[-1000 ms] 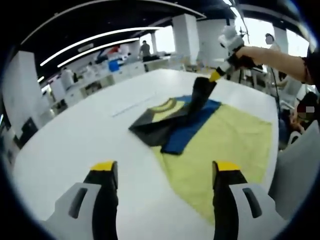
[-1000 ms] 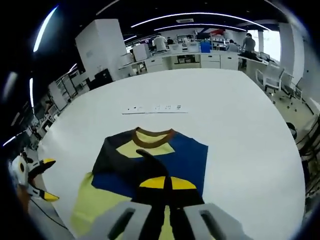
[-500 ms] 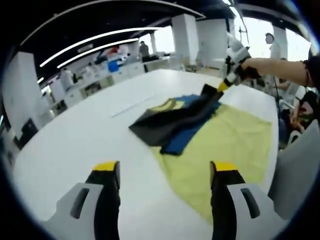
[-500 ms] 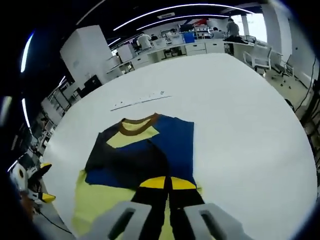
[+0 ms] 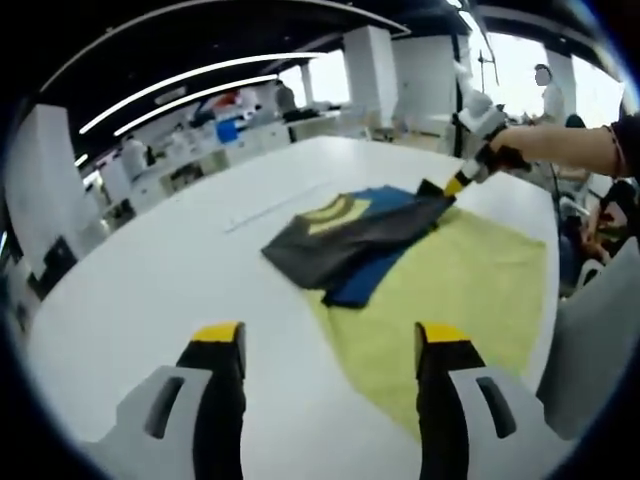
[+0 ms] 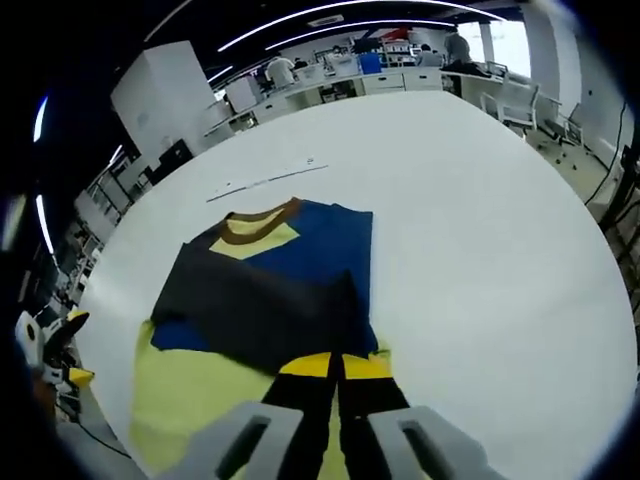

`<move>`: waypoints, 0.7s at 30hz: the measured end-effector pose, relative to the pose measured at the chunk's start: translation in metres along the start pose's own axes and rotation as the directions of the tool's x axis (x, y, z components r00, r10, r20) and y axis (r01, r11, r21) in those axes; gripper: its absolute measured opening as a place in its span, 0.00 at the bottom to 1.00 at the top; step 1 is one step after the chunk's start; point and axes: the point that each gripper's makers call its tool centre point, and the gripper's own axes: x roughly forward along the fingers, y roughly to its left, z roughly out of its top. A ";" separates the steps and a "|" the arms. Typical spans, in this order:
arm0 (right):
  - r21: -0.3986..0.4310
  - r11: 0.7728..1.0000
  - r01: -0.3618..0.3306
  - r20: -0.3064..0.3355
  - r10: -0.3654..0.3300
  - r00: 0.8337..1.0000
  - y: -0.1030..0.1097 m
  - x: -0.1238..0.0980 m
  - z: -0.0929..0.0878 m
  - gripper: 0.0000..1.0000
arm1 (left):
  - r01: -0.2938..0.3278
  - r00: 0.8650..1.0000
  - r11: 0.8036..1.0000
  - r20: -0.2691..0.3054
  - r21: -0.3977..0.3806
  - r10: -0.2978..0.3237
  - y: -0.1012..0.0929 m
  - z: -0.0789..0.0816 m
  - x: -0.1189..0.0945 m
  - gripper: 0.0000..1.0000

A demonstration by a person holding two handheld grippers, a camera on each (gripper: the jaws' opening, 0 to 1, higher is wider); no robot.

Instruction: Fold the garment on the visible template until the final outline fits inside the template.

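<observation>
Where the white table (image 6: 500, 200) runs bare around it, the garment (image 6: 270, 290) lies partly folded on the yellow template (image 5: 460, 290), collar toward the far desks (image 6: 400, 80). Right gripper (image 6: 335, 365) pinches its dark edge; left gripper (image 5: 325, 335) hangs spread above open tabletop.

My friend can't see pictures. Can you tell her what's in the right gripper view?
The right gripper, jaws shut, pinches a dark flap of a blue, yellow and black shirt lying on a big white table.
</observation>
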 end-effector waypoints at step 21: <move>-0.014 1.000 -0.019 -0.022 0.019 1.000 -0.002 0.003 -0.008 0.04 | -0.047 0.999 0.999 0.014 -0.009 0.047 0.006 0.016 0.063 0.36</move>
